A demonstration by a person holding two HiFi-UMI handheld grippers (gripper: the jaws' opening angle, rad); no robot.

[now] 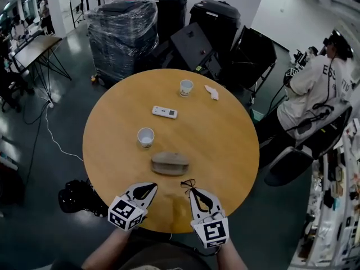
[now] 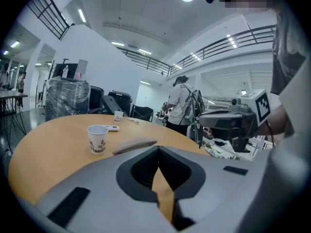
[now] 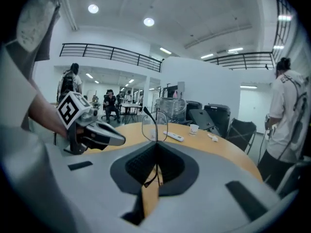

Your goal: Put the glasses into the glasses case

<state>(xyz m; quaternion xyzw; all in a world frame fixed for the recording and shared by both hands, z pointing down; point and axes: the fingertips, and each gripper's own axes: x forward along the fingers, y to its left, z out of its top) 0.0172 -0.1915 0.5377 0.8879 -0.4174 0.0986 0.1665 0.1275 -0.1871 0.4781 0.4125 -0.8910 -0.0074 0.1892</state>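
Between the closed jaws of the right gripper (image 3: 155, 147) sit the glasses (image 3: 154, 125), pinched at the frame so that one lens stands upright above the jaw tips and a thin temple arm trails down into the gap. In the head view they hang over the near edge of the table (image 1: 225, 145), just short of the glasses case (image 1: 170, 163). The case lies on its side in front of both grippers and looks closed (no open lid or seam shows from here).

The left gripper (image 1: 152, 187) hovers beside the right one with its jaws pressed together and nothing between them, its tips pointing at the near end of the case.

Judging by this, the glasses are picked up and the step in hand is carrying them to the case. The next move likely calls for the left gripper to open the case and hold it steady, then for the right to lower the glasses in flat without bending the thin frame.

Farther out on the table stand a paper cup (image 1: 145, 136), a white remote (image 1: 164, 112) and a second cup (image 1: 186, 87).
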